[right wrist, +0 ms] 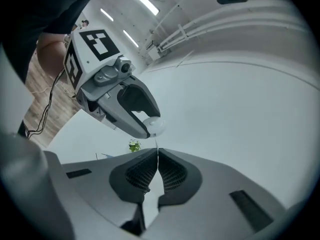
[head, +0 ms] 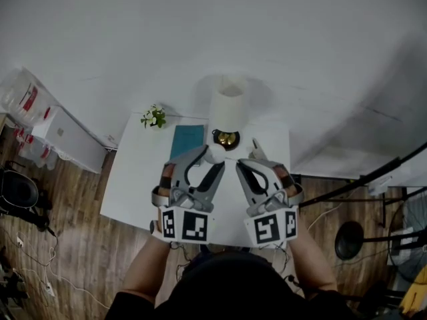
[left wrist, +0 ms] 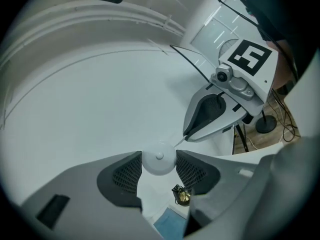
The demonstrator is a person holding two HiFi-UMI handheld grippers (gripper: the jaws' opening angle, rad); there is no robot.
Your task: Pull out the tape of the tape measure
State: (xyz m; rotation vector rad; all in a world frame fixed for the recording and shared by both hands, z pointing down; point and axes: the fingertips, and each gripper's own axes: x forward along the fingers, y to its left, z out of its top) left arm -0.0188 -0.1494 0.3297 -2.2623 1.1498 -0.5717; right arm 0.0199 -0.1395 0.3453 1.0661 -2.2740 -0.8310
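A small round white tape measure (left wrist: 159,159) sits between the pads of my left gripper (left wrist: 158,166), which is shut on it. From its case a thin white tape (right wrist: 157,145) runs a short way to my right gripper (right wrist: 157,159), whose jaws are pressed together on the tape's end. In the head view both grippers are held up above the white table (head: 133,179), with the left gripper (head: 213,155) and right gripper (head: 240,165) tip to tip and the tape measure (head: 215,153) between them. The right gripper view shows the case (right wrist: 153,125) at the left gripper's tips.
On the table beyond the grippers stand a white lamp (head: 229,105), a brass object (head: 227,139), a teal pad (head: 187,141) and a small green plant (head: 155,117). White boxes (head: 67,139) lie on the wooden floor at left, and a round stand base (head: 349,240) at right.
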